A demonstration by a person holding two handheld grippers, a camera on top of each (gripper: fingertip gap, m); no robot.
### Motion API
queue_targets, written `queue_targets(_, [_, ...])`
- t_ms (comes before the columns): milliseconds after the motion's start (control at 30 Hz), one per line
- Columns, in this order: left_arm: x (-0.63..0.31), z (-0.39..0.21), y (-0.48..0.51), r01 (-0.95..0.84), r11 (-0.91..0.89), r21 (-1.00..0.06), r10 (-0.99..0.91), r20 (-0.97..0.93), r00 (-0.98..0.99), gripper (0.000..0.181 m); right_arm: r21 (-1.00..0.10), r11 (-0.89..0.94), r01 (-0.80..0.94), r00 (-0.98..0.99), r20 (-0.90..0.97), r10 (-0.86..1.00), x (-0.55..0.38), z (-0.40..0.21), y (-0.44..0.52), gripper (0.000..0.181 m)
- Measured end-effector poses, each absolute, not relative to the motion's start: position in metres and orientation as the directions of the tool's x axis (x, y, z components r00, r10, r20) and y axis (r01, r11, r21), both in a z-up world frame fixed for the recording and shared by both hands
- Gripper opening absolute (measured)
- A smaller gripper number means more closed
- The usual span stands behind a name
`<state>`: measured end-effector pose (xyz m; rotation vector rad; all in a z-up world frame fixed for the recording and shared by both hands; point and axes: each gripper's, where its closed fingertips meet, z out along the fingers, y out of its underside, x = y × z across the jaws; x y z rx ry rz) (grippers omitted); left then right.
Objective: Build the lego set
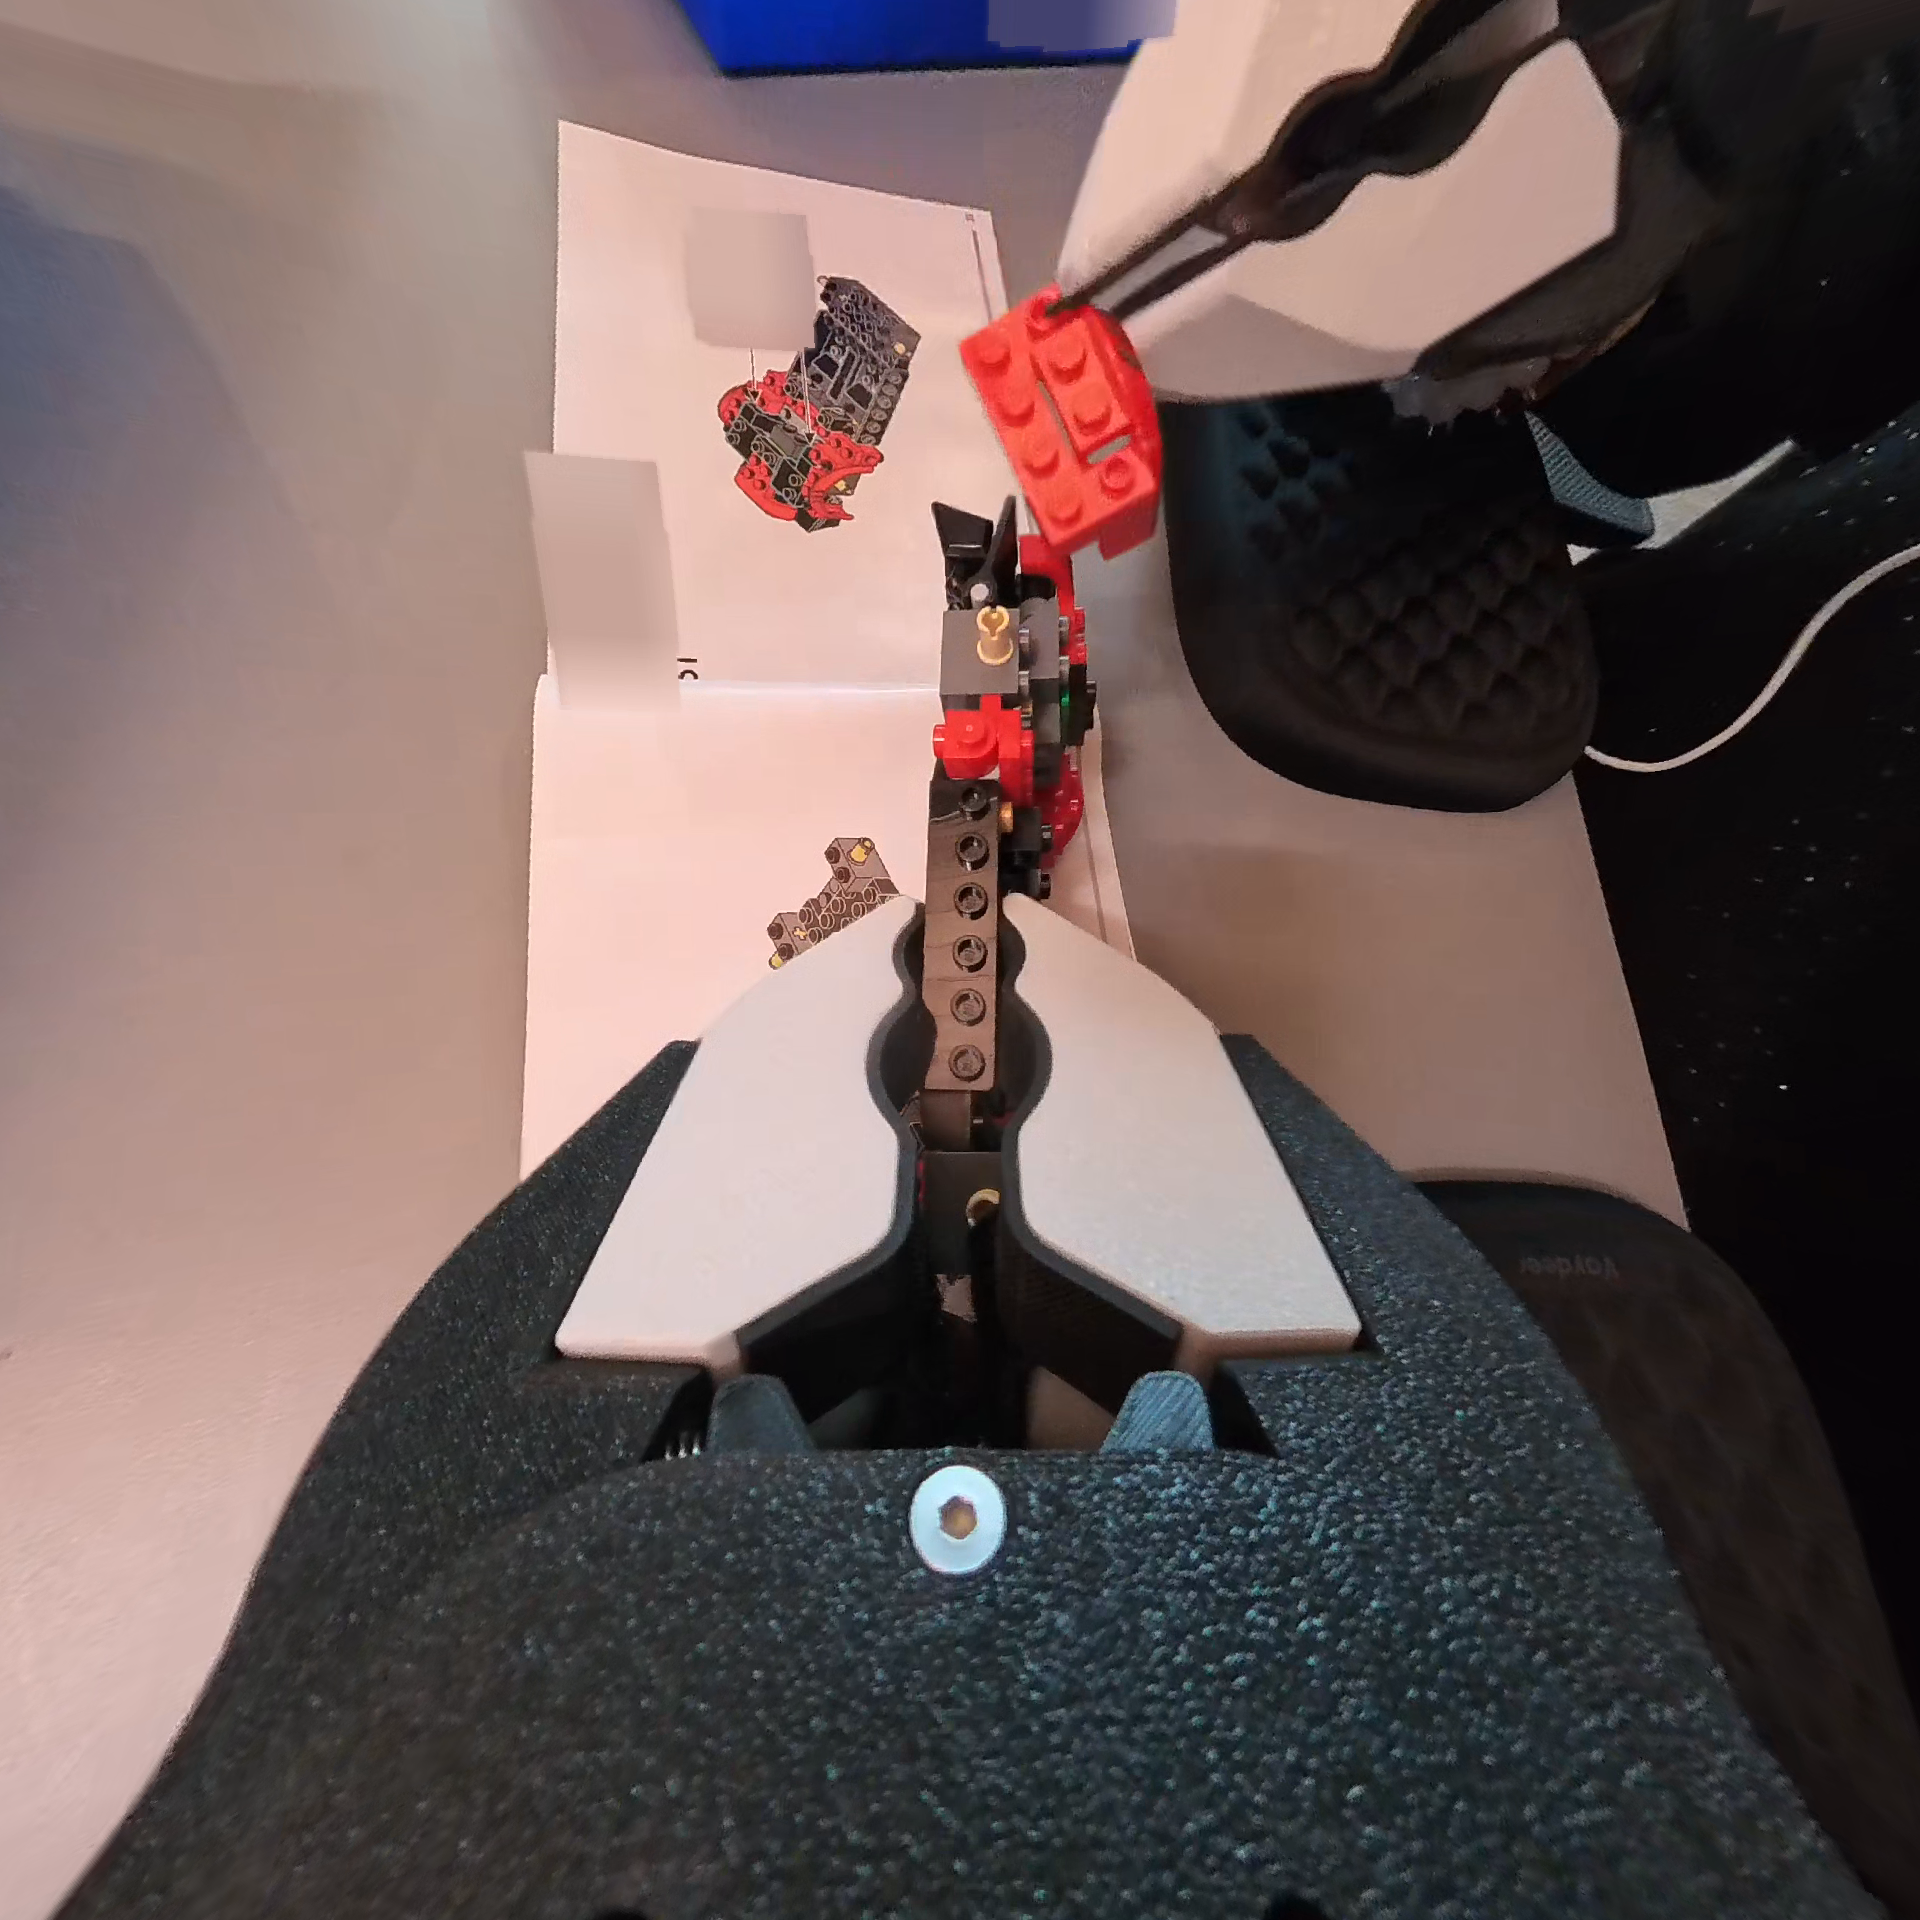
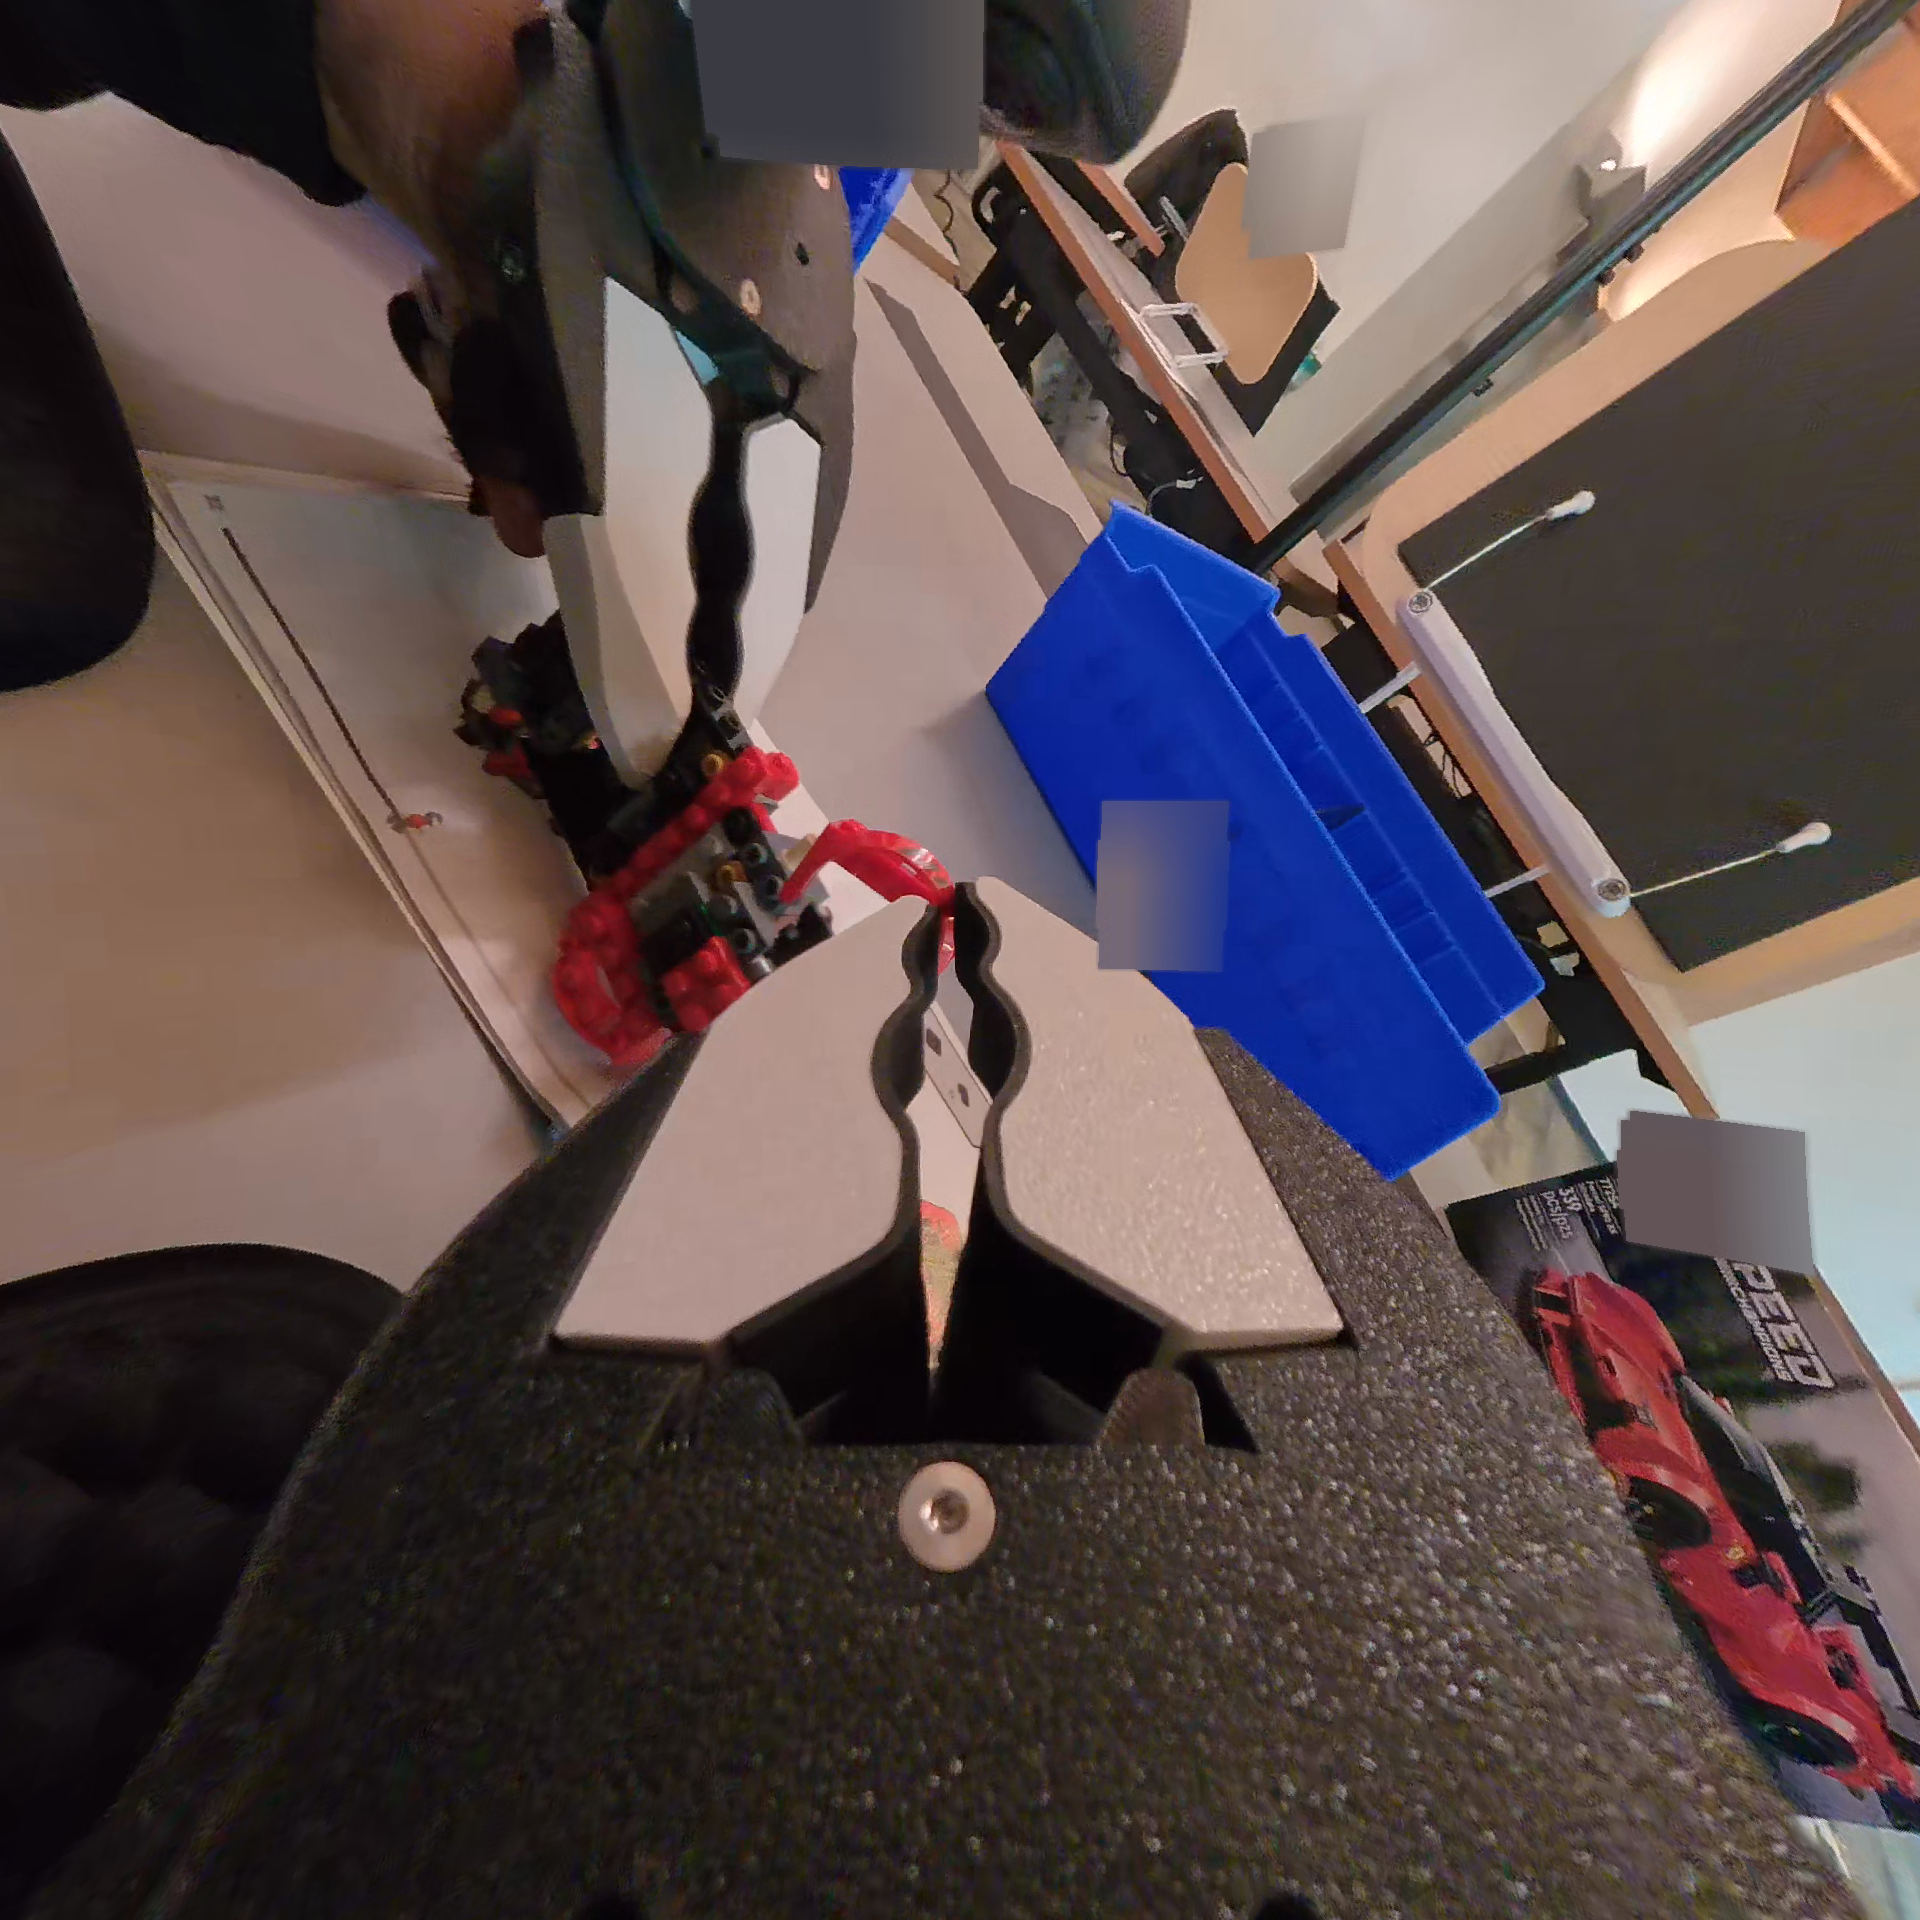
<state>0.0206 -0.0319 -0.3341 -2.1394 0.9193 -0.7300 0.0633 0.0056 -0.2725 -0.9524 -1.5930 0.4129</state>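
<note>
The partly built black and red lego model (image 1: 971, 831) is held over the open instruction booklet (image 1: 665, 831). My left gripper (image 1: 961, 914) is shut on the model's black holed beam. My right gripper (image 1: 1070, 296) reaches in from the upper right, shut on a red studded arch piece (image 1: 1060, 426). It holds the piece just above and beyond the model's far end, apart from it. In the right wrist view my right gripper (image 2: 951, 899) pinches the red arch piece (image 2: 894, 857) at its tips. Beside it is the model (image 2: 675, 914), held by my left gripper (image 2: 675, 748).
A blue parts bin (image 2: 1247, 831) stands on the white table to the right of the model. The lego set's box (image 2: 1714, 1507) lies at the right edge. A black padded object (image 1: 1382, 623) sits right of the booklet. A person's hand (image 2: 416, 156) holds the left gripper. One gripper's finger ends stand about 9 centimeters off the other's.
</note>
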Motion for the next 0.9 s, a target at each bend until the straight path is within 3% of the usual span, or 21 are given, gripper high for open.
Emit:
queue_targets(167, [0.023, -0.333, -0.031, -0.279, -0.612, -0.740, -0.716, 0.369, 0.592, 0.009, -0.744, 0.566, 0.356, 0.029, 0.614, 0.789, 0.066, -0.274, 0.011, 0.003])
queue_targets(400, [0.027, -0.311, -0.021, 0.163, -0.815, -0.556, -0.473, 0.801, 0.367, 0.009, -0.849, 0.404, 0.341, 0.150, 0.473, 0.868, 0.086, -0.260, 0.041, 0.003])
queue_targets(567, [0.023, -0.303, -0.015, 0.323, -0.836, -0.444, -0.375, 0.891, 0.256, 0.009, -0.906, 0.282, 0.315, 0.254, 0.367, 0.895, 0.110, -0.243, 0.069, 0.002])
queue_targets(700, [0.027, -0.290, -0.016, 0.431, -0.831, -0.351, -0.319, 0.936, 0.147, 0.009, -0.896, 0.298, 0.329, 0.235, 0.383, 0.893, 0.109, -0.237, 0.070, 0.002])
queue_targets(900, [0.041, -0.295, -0.022, 0.428, -0.846, -0.317, -0.286, 0.948, 0.137, 0.009, -0.879, 0.358, 0.315, 0.159, 0.421, 0.893, 0.094, -0.222, 0.057, 0.003])
